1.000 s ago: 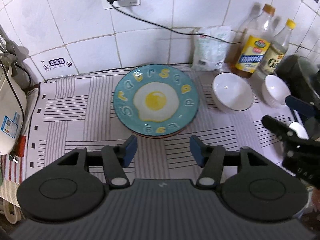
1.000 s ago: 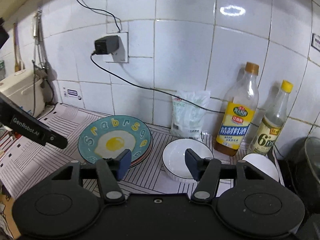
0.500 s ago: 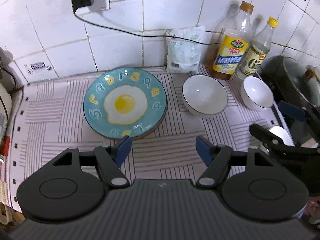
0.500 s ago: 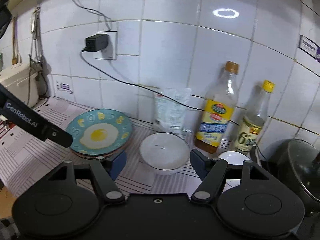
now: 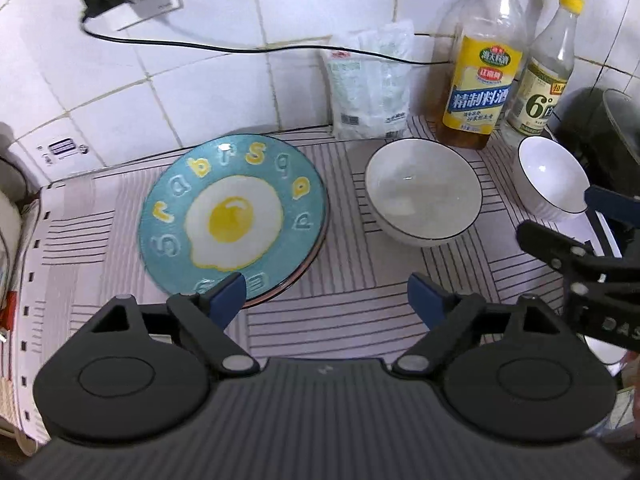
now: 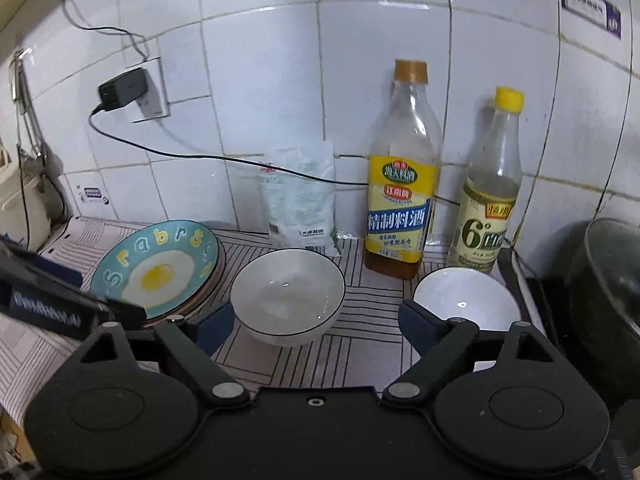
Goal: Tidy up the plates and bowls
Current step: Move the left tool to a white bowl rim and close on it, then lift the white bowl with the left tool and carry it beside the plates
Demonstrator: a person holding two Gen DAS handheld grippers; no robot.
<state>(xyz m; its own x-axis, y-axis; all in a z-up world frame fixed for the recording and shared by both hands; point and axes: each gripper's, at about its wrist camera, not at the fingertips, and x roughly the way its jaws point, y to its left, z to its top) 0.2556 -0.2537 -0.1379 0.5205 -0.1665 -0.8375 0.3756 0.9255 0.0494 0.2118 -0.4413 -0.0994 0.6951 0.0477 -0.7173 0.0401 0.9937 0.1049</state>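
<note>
Our left claw and right claw are both opening, empty; the egg plate sits at eleven o'clock of the left one, the white bowl at twelve of the right.

Ahead of the tool, a yellow-labelled bottle, a smaller bottle and a white packet stood against the tiled wall; a charger hung upper left.
</note>
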